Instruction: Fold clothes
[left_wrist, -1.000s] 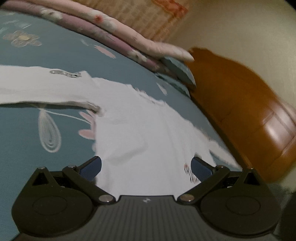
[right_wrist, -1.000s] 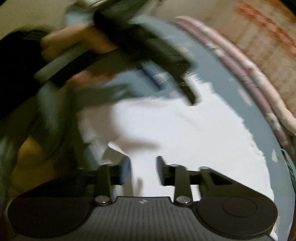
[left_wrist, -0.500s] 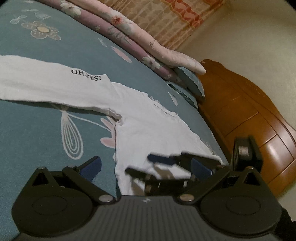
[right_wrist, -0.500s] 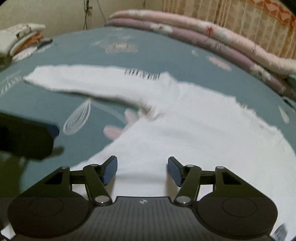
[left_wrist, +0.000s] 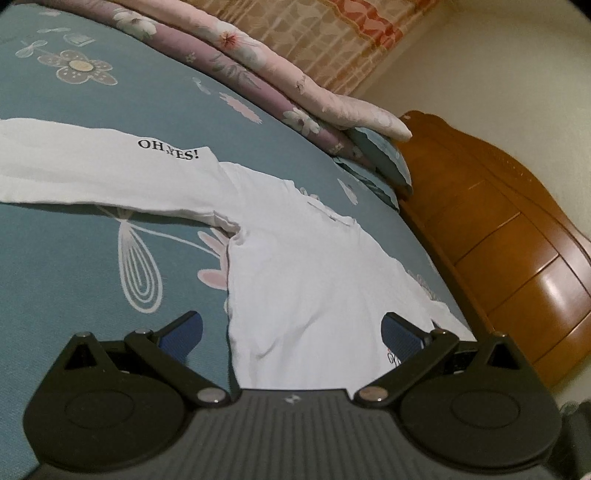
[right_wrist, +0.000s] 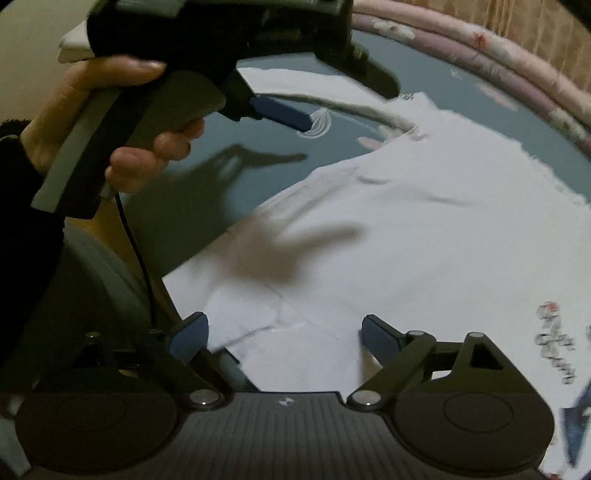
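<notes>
- Left wrist view: a white shirt (left_wrist: 314, 266) lies flat on a bed with a teal flowered sheet (left_wrist: 74, 258); 1 long sleeve (left_wrist: 92, 166), printed "OH YES!", stretches out to the left.
- Left gripper (left_wrist: 291, 328) hovers over the shirt's near edge with its jaws spread wide; neither blue pad presses on the cloth and nothing is gripped.
- Folded pink and purple quilts (left_wrist: 258, 62) lie along the far side of the bed, and a brown wooden headboard (left_wrist: 517, 258) stands on the right.
- Right wrist view: the right gripper (right_wrist: 284, 332) points down at the shirt's body (right_wrist: 424, 240), its jaws opening wide; creased cloth lies under the gap, but the pads do not clamp it.
- A person's left hand (right_wrist: 92, 122), in a dark sleeve (right_wrist: 22, 221), holds the other gripper's handle at upper left, above the sheet.
- Its shadow falls across the sheet and the shirt.
- A small print (right_wrist: 554, 343) shows on the cloth at the right.
</notes>
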